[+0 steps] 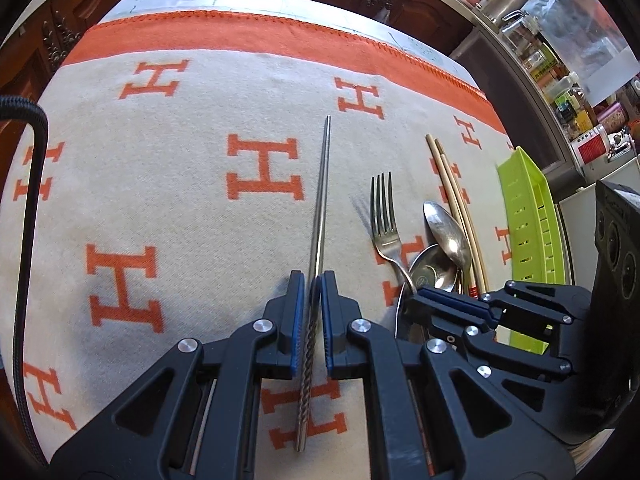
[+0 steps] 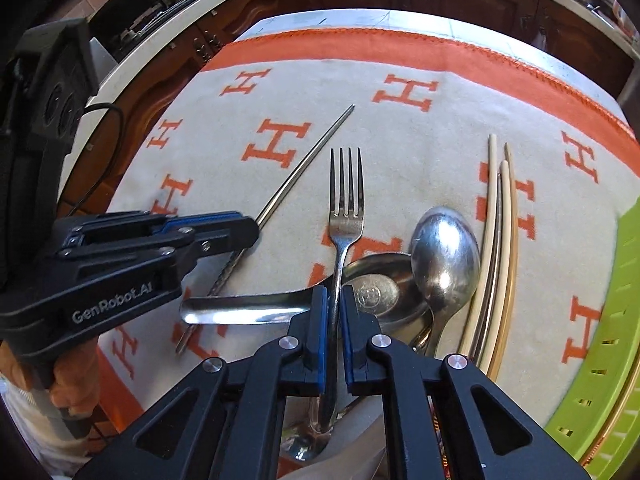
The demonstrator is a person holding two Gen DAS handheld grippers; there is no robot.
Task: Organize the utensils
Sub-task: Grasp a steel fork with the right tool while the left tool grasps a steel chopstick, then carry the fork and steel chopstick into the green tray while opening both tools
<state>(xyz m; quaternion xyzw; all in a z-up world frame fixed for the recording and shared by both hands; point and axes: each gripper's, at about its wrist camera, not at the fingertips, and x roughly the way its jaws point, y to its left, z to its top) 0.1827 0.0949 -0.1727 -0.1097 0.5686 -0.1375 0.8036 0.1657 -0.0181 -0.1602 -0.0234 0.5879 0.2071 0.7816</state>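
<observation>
My left gripper is shut on a steel chopstick that lies along the cloth; it also shows in the right wrist view, with the left gripper at the left. My right gripper is shut on the handle of a steel fork, tines pointing away; the fork and the right gripper show in the left wrist view. A steel spoon and a steel ladle spoon lie beside the fork.
Several pale chopsticks lie right of the spoons, also in the left wrist view. A green slotted tray stands at the right, also in the right wrist view. The cloth has orange H marks. Wooden cabinets and a cluttered counter lie beyond.
</observation>
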